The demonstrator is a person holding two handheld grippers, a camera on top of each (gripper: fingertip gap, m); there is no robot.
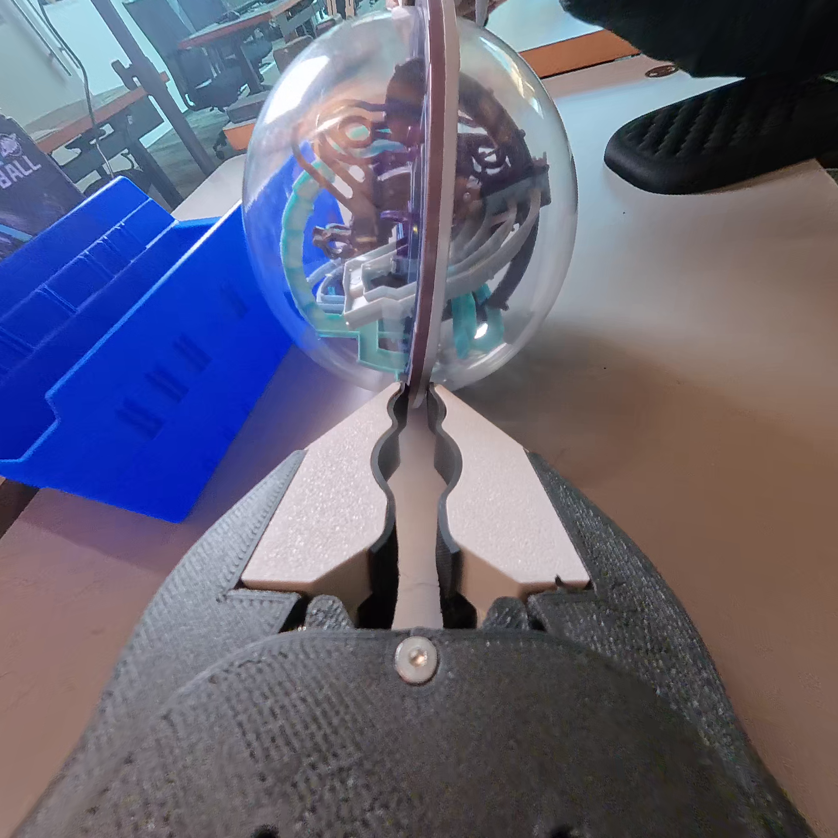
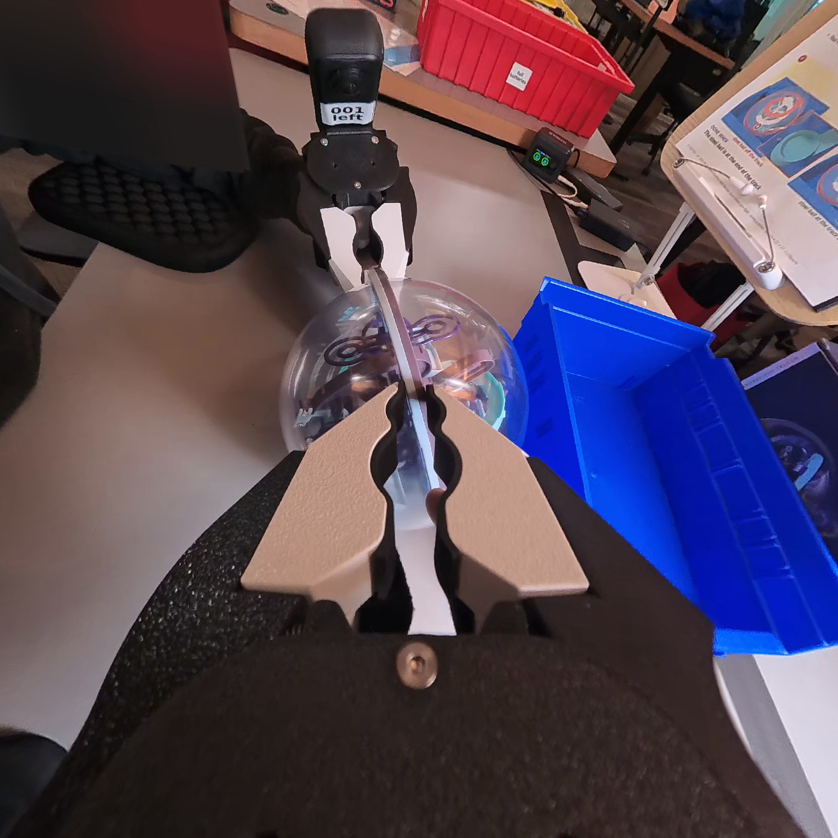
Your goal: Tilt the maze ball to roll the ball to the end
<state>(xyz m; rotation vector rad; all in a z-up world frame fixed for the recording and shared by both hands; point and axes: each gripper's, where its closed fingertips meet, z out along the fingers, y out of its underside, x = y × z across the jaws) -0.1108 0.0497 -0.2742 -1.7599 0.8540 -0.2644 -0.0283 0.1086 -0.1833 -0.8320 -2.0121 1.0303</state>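
- The maze ball (image 1: 410, 217), a clear sphere with teal, purple, brown and grey tracks inside, is held above the pale desk (image 1: 657, 408) by its thin equatorial rim, which stands on edge.
- The left tongs (image 1: 415, 392) are clamped on that rim at the sphere's 6 o'clock edge in the left wrist view, with only the tips touching it.
- The right tongs (image 2: 412, 394) are clamped on the same rim from the opposite side; the rim runs deeper between these fingers.
- In the right wrist view the left tongs (image 2: 369, 272) show at 12 o'clock of the sphere (image 2: 358, 353), pinching the far end of the rim.
- A blue bin (image 2: 680, 453) lies on the desk just beside the sphere, at 3 o'clock in the right wrist view and at 9 o'clock (image 1: 136, 362) in the left.
- A red bin (image 2: 521, 59) sits well apart at 1 o'clock.
- I cannot make out the small ball inside the maze.
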